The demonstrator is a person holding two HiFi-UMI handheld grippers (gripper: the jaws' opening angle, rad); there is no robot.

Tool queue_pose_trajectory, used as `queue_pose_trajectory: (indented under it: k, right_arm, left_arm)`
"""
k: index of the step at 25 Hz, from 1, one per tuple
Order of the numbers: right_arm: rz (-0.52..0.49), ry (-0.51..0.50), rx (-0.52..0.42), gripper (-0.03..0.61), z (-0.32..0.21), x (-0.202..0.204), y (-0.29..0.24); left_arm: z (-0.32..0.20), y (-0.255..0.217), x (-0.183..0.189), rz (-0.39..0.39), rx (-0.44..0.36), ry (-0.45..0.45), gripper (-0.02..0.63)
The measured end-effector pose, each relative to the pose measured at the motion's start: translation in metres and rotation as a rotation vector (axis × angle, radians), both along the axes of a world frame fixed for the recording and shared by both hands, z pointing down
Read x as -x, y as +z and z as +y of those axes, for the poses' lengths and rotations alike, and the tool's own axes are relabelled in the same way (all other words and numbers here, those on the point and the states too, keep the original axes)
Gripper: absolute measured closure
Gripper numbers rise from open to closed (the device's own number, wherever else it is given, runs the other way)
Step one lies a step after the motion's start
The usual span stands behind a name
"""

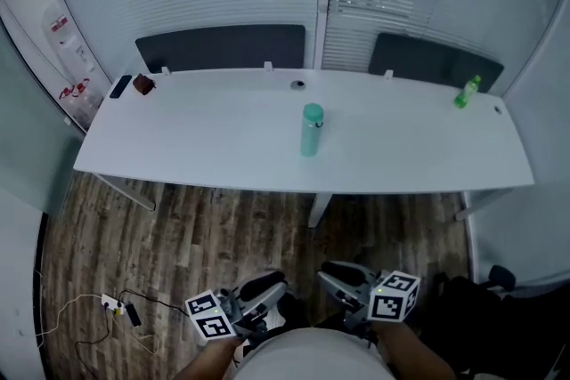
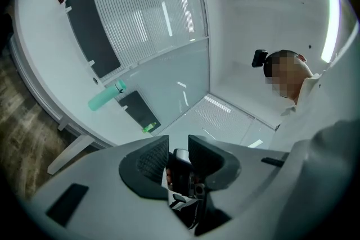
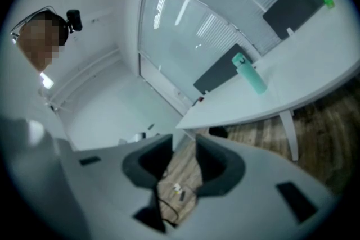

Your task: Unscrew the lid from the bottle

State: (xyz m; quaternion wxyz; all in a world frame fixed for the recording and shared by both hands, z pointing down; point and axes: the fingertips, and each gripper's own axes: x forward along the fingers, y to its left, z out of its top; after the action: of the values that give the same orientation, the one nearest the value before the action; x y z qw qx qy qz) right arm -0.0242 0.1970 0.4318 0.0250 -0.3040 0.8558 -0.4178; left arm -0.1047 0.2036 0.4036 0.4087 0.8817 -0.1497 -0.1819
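Note:
A teal bottle point(image 1: 311, 131) with its teal lid point(image 1: 313, 112) on stands upright in the middle of the white table point(image 1: 178, 133). It also shows in the left gripper view point(image 2: 106, 96) and the right gripper view point(image 3: 249, 74), far off in both. My left gripper point(image 1: 267, 287) and right gripper point(image 1: 343, 278) are low in the head view, close to the person's body and well short of the table. The left gripper point(image 2: 178, 154) has its jaws apart with nothing gripped. The right gripper point(image 3: 184, 157) is open too, with only floor showing through the gap.
A small green bottle point(image 1: 467, 92) stands at the table's far right. Two dark chair backs point(image 1: 221, 47) point(image 1: 435, 60) rise behind the table. A phone point(image 1: 120, 86) and a brown object point(image 1: 143, 84) lie at the far left. A power strip point(image 1: 114, 305) with cables lies on the wooden floor.

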Motion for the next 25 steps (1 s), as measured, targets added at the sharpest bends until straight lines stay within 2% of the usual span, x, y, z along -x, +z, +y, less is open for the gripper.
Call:
queue_pose_trajectory:
  k: [7,15,20,25]
  right_arm:
    - [0.046,0.026,-0.003,0.456,-0.025,0.002,0.001]
    - [0.076,0.037,-0.053,0.456,-0.078,-0.013,0.006]
    - [0.057,0.005,-0.053,0.455,-0.121,-0.026,0.007]
    - [0.055,-0.014,-0.042,0.454,-0.168,-0.054,0.008]
  left_arm:
    - [-0.023,0.008,0.013,-0.007,0.004,-0.009,0.506]
    - [-0.065,0.007,0.008,-0.087,-0.07,-0.088,0.506]
    - [-0.109,0.005,-0.007,-0.11,-0.082,-0.137,0.506]
    - [-0.161,0.008,-0.04,-0.124,-0.067,-0.144,0.506]
